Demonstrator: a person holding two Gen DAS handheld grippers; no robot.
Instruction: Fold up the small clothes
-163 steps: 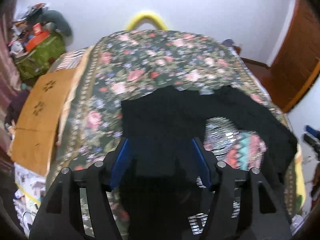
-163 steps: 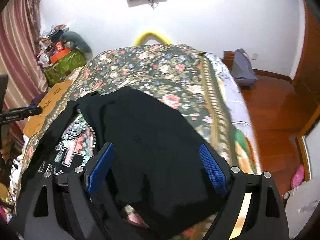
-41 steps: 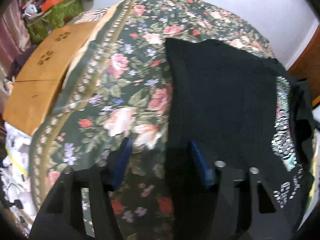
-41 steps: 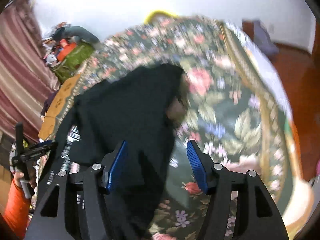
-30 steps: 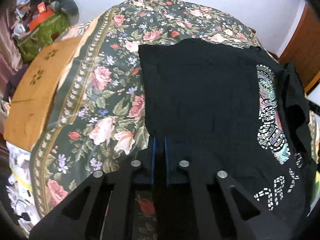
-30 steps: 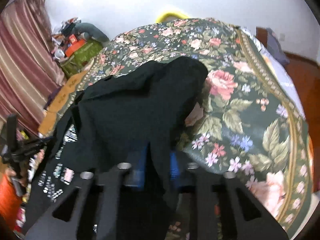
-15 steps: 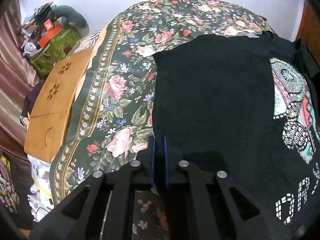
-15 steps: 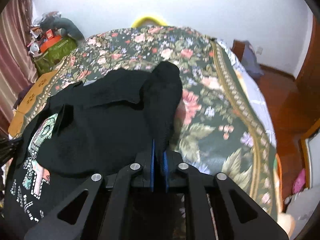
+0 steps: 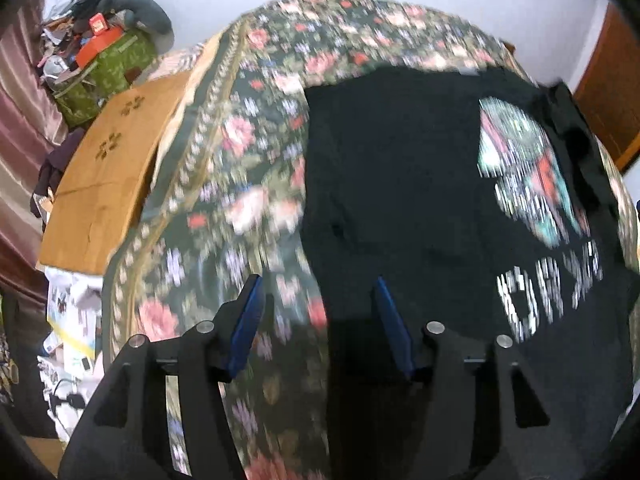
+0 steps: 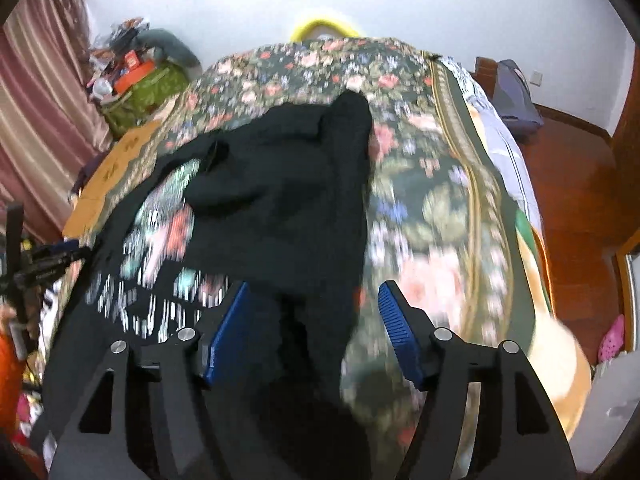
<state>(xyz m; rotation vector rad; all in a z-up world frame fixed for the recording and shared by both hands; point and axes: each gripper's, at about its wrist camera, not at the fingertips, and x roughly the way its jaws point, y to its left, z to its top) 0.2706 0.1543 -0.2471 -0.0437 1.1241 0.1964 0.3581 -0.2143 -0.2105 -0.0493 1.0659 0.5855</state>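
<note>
A black T-shirt with a bright printed design lies spread on the floral bedspread. My left gripper is open and empty above the shirt's near left edge. In the right wrist view the same shirt lies with its right side folded over the print. My right gripper is open and empty above the shirt's near right edge. Both views are blurred by motion.
A brown cardboard sheet lies at the bed's left side. A green bag with clutter stands by the far left wall. A wooden floor and a grey bag are right of the bed. The other gripper shows at the left edge.
Both grippers were shut on the shirt's near edge half a second ago. Now both have opened and let it go, and both are moving, which blurs the views.
</note>
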